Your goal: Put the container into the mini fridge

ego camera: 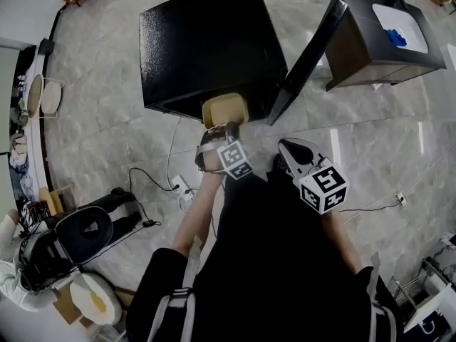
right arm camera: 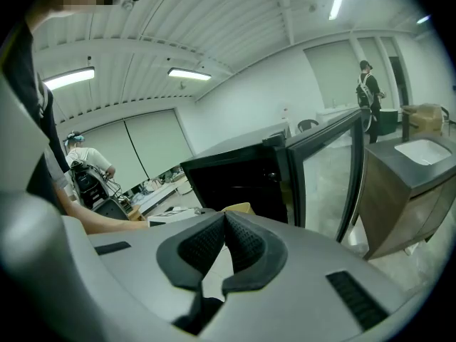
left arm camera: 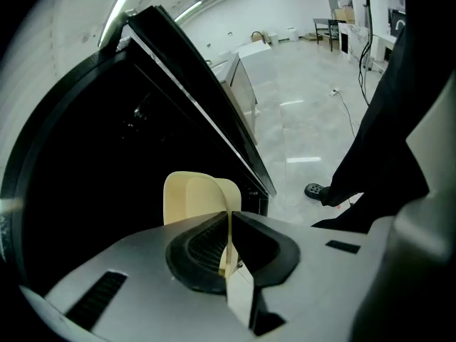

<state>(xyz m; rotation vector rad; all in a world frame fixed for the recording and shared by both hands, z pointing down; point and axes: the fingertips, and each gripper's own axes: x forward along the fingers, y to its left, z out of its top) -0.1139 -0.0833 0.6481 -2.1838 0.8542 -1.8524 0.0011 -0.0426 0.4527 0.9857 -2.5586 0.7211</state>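
Note:
A pale yellow container (ego camera: 225, 110) hangs at the front opening of the black mini fridge (ego camera: 206, 45), whose door (ego camera: 308, 57) stands swung open to the right. My left gripper (ego camera: 217, 135) is shut on the container's rim; in the left gripper view the thin yellow wall (left arm camera: 228, 244) is pinched between the pads, and the container (left arm camera: 192, 198) reaches toward the dark fridge interior (left arm camera: 85, 177). My right gripper (ego camera: 288, 150) is shut on nothing, a little right of the left one. In the right gripper view it (right arm camera: 224, 223) faces the open fridge (right arm camera: 235, 177) and door (right arm camera: 320, 169).
A dark cabinet (ego camera: 381, 38) with a white tray and a blue item stands right of the fridge door. Cables and a power strip (ego camera: 182, 189) lie on the tiled floor at left. Another person with gear (ego camera: 43, 255) sits at lower left.

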